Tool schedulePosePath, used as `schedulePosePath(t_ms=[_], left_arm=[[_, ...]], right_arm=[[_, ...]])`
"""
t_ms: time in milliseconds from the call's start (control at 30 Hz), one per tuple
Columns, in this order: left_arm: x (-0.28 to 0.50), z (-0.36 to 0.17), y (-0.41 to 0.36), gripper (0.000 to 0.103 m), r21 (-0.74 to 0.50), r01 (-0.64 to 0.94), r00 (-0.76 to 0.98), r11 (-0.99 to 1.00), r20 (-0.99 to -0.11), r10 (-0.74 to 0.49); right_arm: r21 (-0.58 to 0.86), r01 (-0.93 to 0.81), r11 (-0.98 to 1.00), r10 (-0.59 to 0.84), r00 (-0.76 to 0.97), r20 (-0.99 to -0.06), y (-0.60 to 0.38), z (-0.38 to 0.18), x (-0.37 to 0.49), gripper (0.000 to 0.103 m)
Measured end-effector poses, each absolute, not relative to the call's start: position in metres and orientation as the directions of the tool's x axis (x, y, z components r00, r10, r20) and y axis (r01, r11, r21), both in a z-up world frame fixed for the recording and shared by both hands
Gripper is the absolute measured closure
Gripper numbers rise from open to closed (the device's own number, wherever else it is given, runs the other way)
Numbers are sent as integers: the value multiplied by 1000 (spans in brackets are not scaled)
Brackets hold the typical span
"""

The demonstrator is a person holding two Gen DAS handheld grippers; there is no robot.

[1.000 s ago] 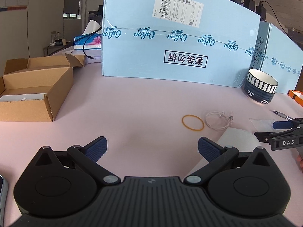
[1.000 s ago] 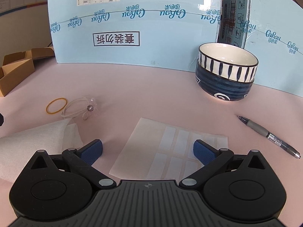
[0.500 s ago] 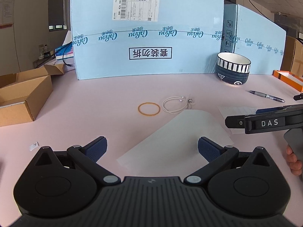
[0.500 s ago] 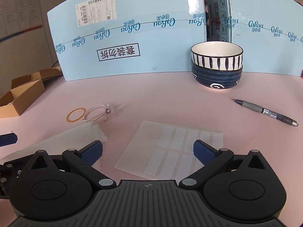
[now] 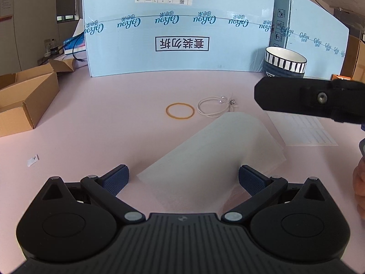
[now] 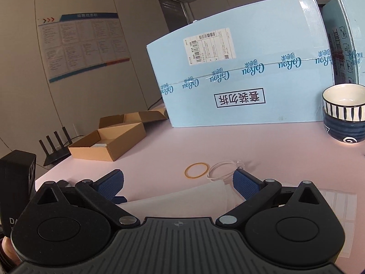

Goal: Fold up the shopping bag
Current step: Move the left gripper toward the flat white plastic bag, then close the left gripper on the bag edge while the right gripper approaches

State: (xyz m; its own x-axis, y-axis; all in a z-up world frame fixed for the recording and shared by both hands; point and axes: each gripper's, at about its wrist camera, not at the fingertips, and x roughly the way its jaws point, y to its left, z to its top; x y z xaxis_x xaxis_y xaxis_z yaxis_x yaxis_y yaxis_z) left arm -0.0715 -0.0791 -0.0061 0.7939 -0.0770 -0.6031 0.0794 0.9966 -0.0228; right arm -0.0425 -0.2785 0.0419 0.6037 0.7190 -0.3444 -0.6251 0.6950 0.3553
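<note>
Since a second ago: left gripper (image 5: 183, 178) swung round from bare desk (image 5: 102, 123) to face the white shopping bag (image 5: 212, 157), now flat near the front edge, close between its fingers. Approach done, grasp not yet made. Right gripper (image 6: 178, 183) turned leftward, low over the bag's far end. Both claws spread wide, holding nothing. Rubber band (image 5: 180, 111) just beyond the bag.

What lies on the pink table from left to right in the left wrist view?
Open brown cardboard box → small white paper scrap → yellow rubber band → white elastic hair tie with beads → white sheet of blank labels.
</note>
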Motion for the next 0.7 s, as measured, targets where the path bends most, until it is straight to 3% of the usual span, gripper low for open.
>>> schedulePosePath(t_ms=[233,267,300,333,367,700], left_arm=[[-71,-7,-84,0,-1,78,789,997,-611,-63],[-71,-7,-84,0,0,78,789,997,-611,-62],[-71,-7,-84,0,-1,78,789,997,-612,-62],[-71,-7,-84,0,-2,78,789,997,-612,-63],[-71,-7,-84,0,-3,78,788,997,-612,-64],[-72,-8,-82,0,0,81,791,997,-609,-64]], right_arm=[[351,-608,712,700,580,-416,-273,28,-37,15],[351,-604,716,696,578,-425,-273,26,-37,24],[349,-597,722,689,578,-437,-272,24,-36,42],[352,-585,731,680,575,-455,-271,22,-33,48],[358,-576,735,675,571,-467,-271,20,-31,62],[352,-566,745,658,541,-524,-267,12,-27,63]])
